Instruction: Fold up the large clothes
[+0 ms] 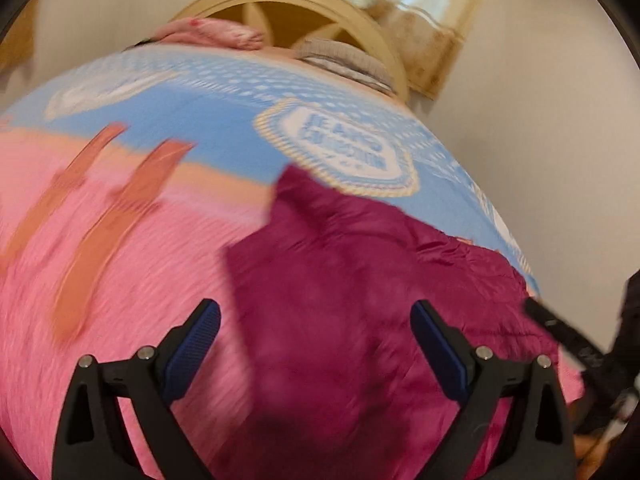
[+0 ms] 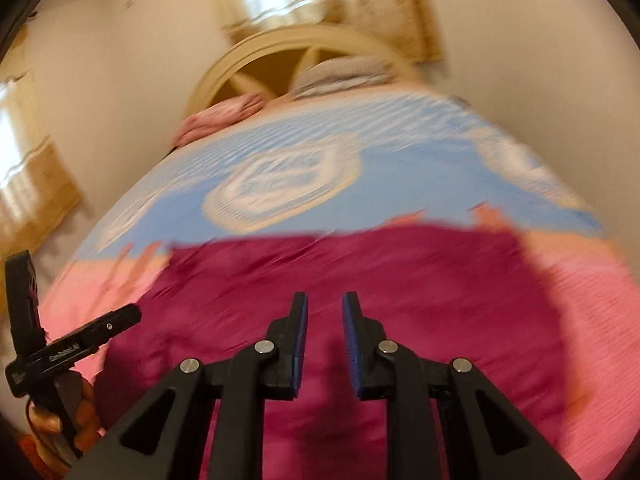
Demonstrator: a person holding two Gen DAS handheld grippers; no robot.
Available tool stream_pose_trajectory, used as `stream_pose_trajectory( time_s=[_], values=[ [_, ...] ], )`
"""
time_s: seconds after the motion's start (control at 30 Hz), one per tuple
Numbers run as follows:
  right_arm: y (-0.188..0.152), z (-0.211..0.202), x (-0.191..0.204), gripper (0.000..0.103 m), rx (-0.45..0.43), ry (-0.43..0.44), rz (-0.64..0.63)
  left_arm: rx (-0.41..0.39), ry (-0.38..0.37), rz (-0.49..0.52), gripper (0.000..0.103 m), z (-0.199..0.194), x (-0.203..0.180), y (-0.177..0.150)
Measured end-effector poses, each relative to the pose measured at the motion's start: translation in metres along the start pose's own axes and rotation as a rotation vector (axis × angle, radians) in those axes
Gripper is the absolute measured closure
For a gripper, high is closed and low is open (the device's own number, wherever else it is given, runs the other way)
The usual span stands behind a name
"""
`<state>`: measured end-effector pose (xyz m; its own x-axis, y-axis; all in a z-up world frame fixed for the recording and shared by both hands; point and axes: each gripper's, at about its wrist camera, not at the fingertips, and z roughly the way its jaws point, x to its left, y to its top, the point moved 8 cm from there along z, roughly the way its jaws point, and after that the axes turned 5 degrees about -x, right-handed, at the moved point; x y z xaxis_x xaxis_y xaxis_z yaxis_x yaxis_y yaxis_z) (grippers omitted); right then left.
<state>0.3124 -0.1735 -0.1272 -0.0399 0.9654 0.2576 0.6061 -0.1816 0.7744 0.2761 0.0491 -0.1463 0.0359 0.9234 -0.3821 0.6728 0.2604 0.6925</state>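
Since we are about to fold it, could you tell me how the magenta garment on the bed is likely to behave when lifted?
The magenta garment lies creased and rumpled on the bedspread, so it will probably flop and drape. Its slight sheen suggests thin, possibly slippery fabric. It covers a wide area, so one pinch would likely leave most trailing.

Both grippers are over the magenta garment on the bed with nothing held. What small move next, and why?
Probably lower the left gripper onto the magenta garment and pinch its near left edge. Its jaws stand wide apart and empty above the cloth, while the right gripper is nearly closed on nothing. The garment lies spread on the bedspread, so a fold needs an edge gripped first.
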Motion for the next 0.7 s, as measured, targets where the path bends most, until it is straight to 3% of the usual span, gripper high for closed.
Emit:
stream_pose_trajectory(
  time_s=[0.1,0.23,0.33,0.4,0.47,0.6,0.63,0.7],
  values=[
    [-0.023,0.024,0.017,0.085,0.041,0.01,0.056,-0.005,0.004,-0.081,0.005,-0.018,0.025,-0.021],
    [-0.049,0.053,0.011,0.088,0.076,-0.051,0.08,0.021,-0.025,-0.123,0.005,-0.013,0.031,-0.044],
    [-0.055,0.054,0.009,0.088,0.052,-0.041,0.093,0.031,-0.091,-0.183,0.004,-0.006,0.023,-0.053],
    [-0.055,0.055,0.007,0.088,0.056,-0.038,0.097,0.01,-0.123,-0.174,0.003,-0.005,0.012,-0.055],
    [-0.056,0.056,0.007,0.088,0.059,-0.036,0.098,0.038,-0.184,-0.19,0.003,0.003,-0.002,-0.058],
    [-0.058,0.055,0.004,0.089,0.053,-0.005,0.131,-0.004,-0.191,-0.211,0.0,0.017,-0.013,-0.049],
    [-0.058,0.055,0.003,0.089,0.052,0.007,0.145,-0.019,-0.212,-0.247,0.003,0.019,-0.013,-0.044],
    [-0.059,0.057,-0.001,0.089,0.056,0.023,0.166,-0.035,-0.264,-0.287,0.033,0.02,-0.018,-0.038]
  ],
)
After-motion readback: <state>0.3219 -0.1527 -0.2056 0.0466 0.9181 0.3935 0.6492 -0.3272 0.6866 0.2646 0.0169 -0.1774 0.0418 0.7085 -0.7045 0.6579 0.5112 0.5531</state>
